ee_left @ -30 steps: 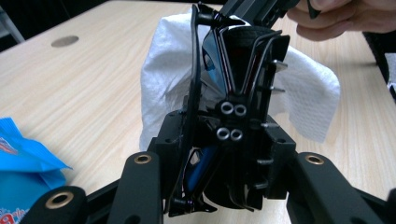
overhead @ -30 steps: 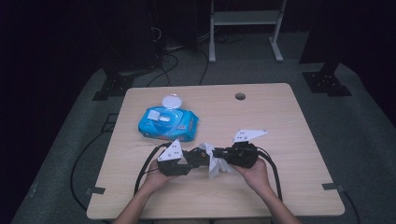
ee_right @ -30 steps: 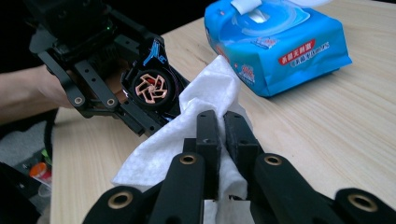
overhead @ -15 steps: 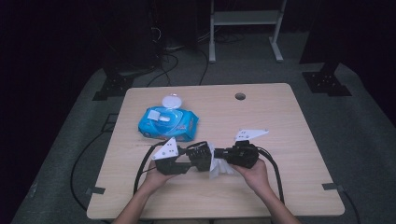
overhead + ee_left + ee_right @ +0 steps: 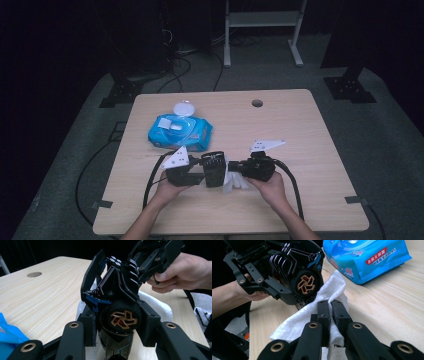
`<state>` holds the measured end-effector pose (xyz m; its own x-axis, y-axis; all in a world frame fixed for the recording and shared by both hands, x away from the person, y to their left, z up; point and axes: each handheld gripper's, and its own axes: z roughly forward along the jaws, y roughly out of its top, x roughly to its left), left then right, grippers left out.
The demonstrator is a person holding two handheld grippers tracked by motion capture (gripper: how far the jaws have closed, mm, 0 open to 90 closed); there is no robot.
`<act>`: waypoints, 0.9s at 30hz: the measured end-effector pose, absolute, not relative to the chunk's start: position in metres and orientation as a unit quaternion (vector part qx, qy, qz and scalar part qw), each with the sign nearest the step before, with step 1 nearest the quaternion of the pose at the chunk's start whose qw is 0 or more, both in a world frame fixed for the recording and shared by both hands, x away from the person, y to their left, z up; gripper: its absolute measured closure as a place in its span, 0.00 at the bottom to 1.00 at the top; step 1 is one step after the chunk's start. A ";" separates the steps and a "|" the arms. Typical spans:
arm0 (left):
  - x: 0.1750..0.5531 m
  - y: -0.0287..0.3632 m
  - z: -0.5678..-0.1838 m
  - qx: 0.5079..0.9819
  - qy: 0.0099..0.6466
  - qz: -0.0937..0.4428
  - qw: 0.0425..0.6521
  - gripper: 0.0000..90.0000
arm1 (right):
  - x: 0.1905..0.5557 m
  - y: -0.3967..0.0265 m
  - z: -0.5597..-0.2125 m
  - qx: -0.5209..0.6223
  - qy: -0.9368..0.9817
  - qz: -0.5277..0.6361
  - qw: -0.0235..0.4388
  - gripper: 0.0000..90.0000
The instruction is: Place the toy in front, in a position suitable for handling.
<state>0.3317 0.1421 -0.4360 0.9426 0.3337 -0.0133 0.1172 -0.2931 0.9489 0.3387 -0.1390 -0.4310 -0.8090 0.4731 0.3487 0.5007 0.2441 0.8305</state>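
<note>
Between left gripper (image 5: 117, 322) fingers, toy car (image 5: 117, 290) clamped; right gripper (image 5: 330, 312) pinches white wipe (image 5: 312, 315).

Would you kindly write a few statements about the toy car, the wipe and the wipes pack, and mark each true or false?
1. The left gripper is shut on the black toy car. True.
2. The right gripper is open with nothing in it. False: it is shut on the white wipe.
3. The lid of the blue wipes pack is flipped open. True.
4. The car's wheel has a silver hub. False: the hub is copper-orange.
5. The wipes pack lies nearer the person than the grippers. False: it lies farther up the table, beyond them.
</note>
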 end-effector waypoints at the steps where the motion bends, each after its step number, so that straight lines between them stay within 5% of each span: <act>1: 0.332 0.141 -0.437 0.798 0.141 0.092 0.579 0.63 | 0.339 -0.139 -0.431 -0.309 -0.789 -0.532 0.013 0.95; 27: 0.323 0.128 -0.437 0.813 0.114 0.113 0.559 0.63 | 0.320 -0.140 -0.382 -0.248 -0.771 -0.586 -0.030 0.95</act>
